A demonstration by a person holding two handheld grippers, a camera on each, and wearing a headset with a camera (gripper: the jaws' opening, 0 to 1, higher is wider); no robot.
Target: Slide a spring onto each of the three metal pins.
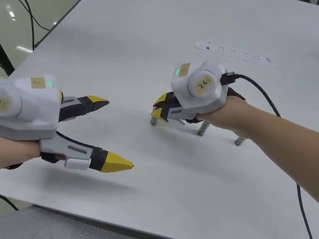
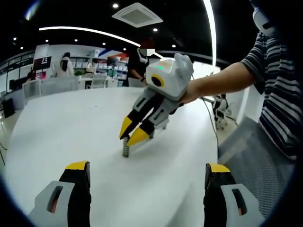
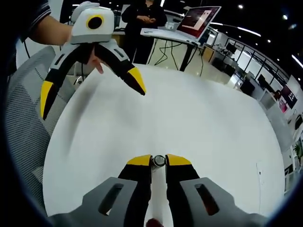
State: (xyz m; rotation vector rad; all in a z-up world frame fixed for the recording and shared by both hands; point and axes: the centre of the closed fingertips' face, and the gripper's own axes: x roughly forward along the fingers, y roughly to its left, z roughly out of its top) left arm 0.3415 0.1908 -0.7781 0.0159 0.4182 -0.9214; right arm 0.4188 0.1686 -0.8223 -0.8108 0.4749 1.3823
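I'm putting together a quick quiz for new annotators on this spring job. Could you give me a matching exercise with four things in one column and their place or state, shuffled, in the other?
Things
1. left gripper
2. right gripper
3. power strip
4. loose spring

Place or state
A. lying at the far side of the table, beyond both grippers
B. closed on an upright spring
C. on the table beside the person's wrist
D. fingers spread wide, nothing between them

Pairs: 1-D, 2-B, 3-A, 4-C
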